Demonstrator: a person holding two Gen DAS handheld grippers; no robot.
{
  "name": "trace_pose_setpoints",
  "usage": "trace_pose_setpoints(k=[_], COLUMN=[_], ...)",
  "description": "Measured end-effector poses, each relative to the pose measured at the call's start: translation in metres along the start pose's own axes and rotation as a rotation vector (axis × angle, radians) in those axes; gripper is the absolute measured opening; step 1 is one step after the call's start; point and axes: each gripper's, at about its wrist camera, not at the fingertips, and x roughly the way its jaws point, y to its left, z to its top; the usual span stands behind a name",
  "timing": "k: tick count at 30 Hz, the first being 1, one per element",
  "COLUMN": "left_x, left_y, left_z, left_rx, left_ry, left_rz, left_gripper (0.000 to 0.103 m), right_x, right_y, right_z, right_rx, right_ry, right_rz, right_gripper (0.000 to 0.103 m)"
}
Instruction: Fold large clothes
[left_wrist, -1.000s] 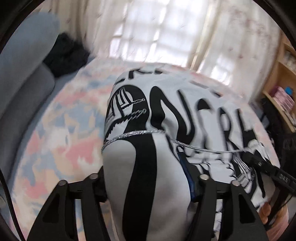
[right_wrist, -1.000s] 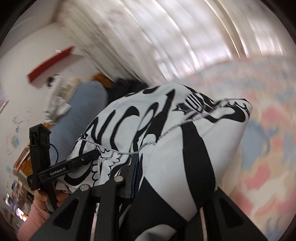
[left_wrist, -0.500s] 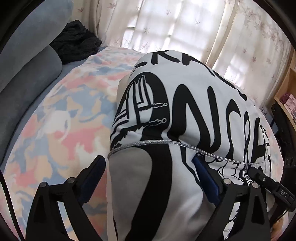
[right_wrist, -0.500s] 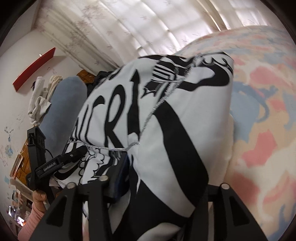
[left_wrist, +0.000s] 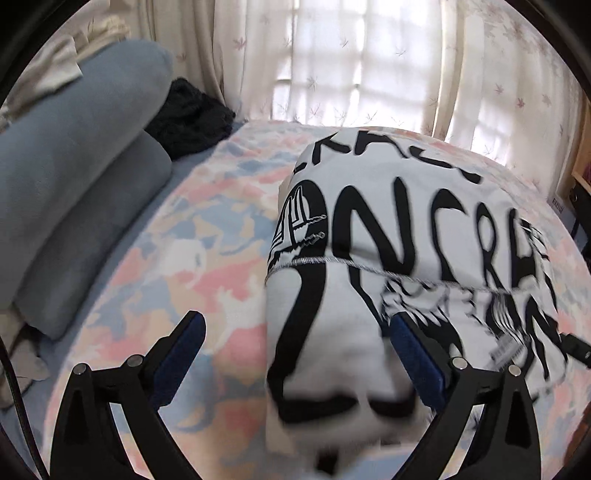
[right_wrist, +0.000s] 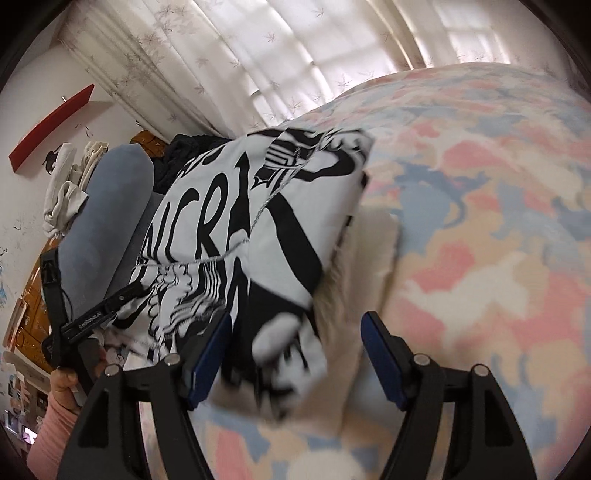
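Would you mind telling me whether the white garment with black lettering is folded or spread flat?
Folded: the white garment with black lettering lies doubled, its hem crossing the print.

Garment (left_wrist: 406, 229): white, with bold black lettering and line graphics. Bed cover (left_wrist: 166, 266): pastel patches of pink, pale blue, peach and white. Bolsters (left_wrist: 74, 177): grey-blue. Bundle (left_wrist: 188, 114) beside them: black. Curtains (left_wrist: 332, 55): cream, with small leaf motifs. Gripper pads (right_wrist: 384, 362): blue on black fingers. Sleeve (right_wrist: 51, 424): pink.
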Motion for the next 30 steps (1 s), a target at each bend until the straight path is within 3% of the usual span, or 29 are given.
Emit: trace_pose_setpoints(k=[17, 30], left_x=[-0.203, -0.284], left_y=[-0.064, -0.129], left_z=[-0.069, -0.127], left_rx=[0.057, 0.067], left_ry=[-0.072, -0.091], left_rz=[-0.089, -0.187], left_gripper=[0.100, 0.100], right_x=[-0.184, -0.277], right_y=[0.059, 0.061], right_z=[-0.054, -0.102], right_rx=[-0.132, -0.197], right_ry=[-0.038, -0.070], right_rz=[-0.041, -0.105], right_gripper=[0.072, 0.072])
